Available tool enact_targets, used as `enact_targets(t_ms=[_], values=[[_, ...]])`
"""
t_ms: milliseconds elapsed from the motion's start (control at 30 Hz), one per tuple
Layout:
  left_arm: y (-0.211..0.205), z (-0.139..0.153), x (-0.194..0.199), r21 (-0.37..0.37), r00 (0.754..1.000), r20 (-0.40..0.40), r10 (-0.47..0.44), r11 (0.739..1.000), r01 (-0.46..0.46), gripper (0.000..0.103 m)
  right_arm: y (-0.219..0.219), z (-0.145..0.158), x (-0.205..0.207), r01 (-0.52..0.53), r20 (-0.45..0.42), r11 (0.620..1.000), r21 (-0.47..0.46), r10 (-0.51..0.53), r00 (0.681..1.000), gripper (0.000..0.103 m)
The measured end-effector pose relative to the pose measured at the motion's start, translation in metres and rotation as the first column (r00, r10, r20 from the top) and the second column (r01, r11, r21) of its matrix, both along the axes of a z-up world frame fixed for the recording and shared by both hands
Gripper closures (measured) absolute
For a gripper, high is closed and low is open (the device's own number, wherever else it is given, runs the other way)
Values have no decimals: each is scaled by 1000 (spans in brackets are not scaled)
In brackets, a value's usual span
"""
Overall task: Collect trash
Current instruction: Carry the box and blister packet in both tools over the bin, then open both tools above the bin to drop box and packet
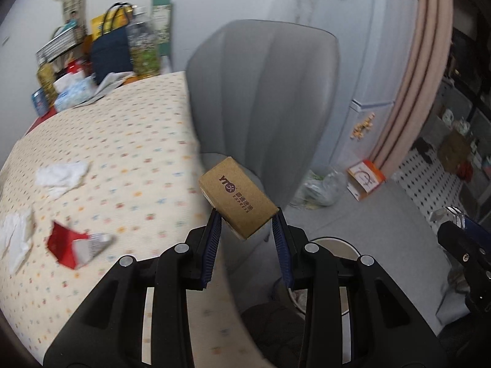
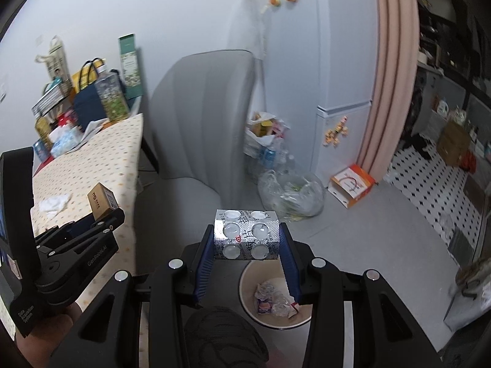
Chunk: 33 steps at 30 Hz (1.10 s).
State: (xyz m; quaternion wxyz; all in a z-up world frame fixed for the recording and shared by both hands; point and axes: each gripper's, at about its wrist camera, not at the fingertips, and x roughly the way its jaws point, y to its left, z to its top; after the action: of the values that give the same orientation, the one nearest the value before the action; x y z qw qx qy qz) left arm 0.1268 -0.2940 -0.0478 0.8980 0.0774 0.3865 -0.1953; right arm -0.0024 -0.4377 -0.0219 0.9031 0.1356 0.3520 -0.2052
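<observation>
Black tool (image 2: 247,245), blue ribbed pads (image 2: 205,260), silver round screws

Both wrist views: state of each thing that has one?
left gripper: shut on cardboard box
right gripper: shut on blister pack, pockets empty
trash bin: open, holds wrappers
red wrapper: torn, lying on table
white tissues: crumpled, on table

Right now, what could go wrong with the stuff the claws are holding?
The left claw pinches the cardboard box only by its lower end, so it might tip out onto the chair. The right claw holds a pill sheet short of the bin; let go now, it may land outside.
</observation>
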Motion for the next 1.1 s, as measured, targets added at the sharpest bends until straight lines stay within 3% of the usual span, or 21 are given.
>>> enact_targets(t_ms=[267, 333, 400, 800, 1000, 1033, 1100], values=[[-54, -17, -5, 47, 997, -25, -76, 996, 78, 69, -51, -36, -7, 60, -26, 995, 82, -58, 998, 61], [-65, -22, -6, 58, 995, -32, -91, 994, 93, 69, -62, -47, -6, 81, -37, 993, 83, -78, 996, 41], [-73, -25, -8, 71, 994, -35, -104, 992, 106, 69, -72, -53, -10, 104, -31, 990, 97, -101, 994, 38], [-120, -40, -18, 91, 979, -75, -190, 976, 196, 69, -109, -58, -50, 215, -20, 972, 100, -214, 977, 22], [-150, -45, -34, 77, 954, -105, -280, 954, 288, 68, -125, -56, -72, 283, -15, 954, 93, -283, 959, 22], [-156, -48, -37, 75, 941, -121, -317, 942, 327, 67, -126, -56, -74, 290, -14, 953, 93, -290, 957, 22], [-163, -51, -41, 90, 929, -133, -346, 929, 359, 47, -130, -56, -78, 300, -11, 949, 92, -300, 954, 22]])
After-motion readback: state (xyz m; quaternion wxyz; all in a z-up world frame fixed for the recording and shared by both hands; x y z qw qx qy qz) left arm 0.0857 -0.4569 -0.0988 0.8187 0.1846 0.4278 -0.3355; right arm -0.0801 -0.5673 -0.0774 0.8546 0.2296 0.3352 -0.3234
